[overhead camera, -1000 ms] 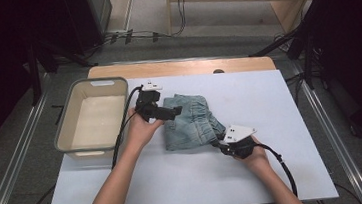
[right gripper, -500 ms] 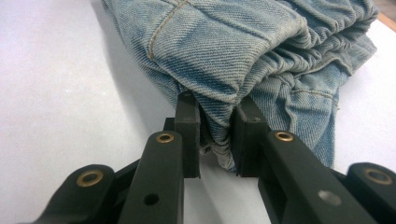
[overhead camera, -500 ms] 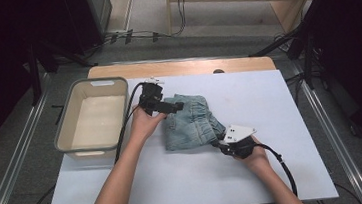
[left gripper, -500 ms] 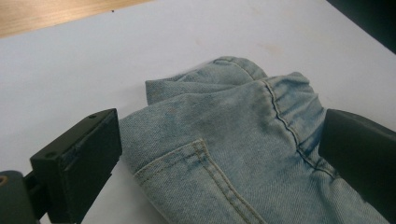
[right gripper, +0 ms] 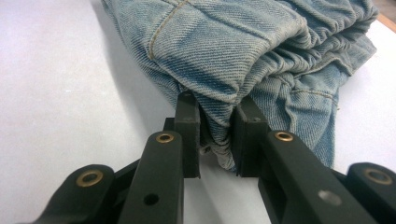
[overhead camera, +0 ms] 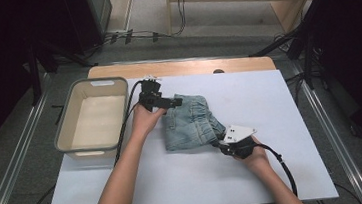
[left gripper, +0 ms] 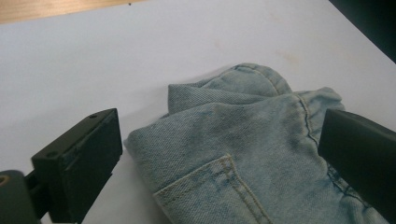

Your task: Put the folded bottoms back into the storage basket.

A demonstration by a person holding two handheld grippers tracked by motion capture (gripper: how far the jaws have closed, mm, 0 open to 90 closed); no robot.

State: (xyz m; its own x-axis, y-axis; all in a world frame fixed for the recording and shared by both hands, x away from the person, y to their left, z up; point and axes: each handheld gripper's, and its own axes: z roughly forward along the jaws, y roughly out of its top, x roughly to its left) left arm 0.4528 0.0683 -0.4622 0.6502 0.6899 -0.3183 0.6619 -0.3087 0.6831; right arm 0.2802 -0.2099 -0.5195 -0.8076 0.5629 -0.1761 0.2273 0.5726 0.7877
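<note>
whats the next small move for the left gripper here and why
Probably close the left gripper on the jeans. Its jaws stand open astride the folded denim's far corner, while the right gripper is clamped on the near edge, so both ends would be held for lifting.

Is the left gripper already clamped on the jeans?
No, the left gripper is open: its fingers stand wide apart on either side of the folded jeans.

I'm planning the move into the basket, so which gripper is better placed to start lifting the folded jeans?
Right. The right gripper is already shut on a fold of the jeans, at their near right corner. The left gripper is open, jaws either side of the far left edge, gripping nothing yet, though it is nearer the basket.
</note>
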